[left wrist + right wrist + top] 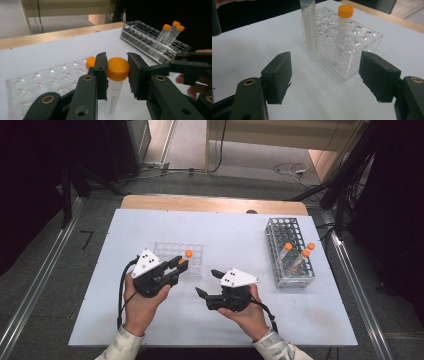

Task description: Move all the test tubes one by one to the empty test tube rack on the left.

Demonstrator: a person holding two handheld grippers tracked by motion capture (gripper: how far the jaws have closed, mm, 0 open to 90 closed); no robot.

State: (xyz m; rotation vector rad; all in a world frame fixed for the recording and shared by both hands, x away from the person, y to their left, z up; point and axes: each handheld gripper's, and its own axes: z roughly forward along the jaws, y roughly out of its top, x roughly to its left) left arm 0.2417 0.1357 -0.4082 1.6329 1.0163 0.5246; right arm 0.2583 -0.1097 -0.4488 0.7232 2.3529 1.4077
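Clamping the orange-capped tube (117,72) by its cap, the left gripper (117,75) holds it upright beside the clear rack (37,82).

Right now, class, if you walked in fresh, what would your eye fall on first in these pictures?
First, the orange-capped tube clamped by its cap in the left gripper, in front of the clear plastic rack, where another capped tube stands. Next, the right gripper, open and empty at mid-table. At the table's right, a metal rack holds three more orange-capped tubes.
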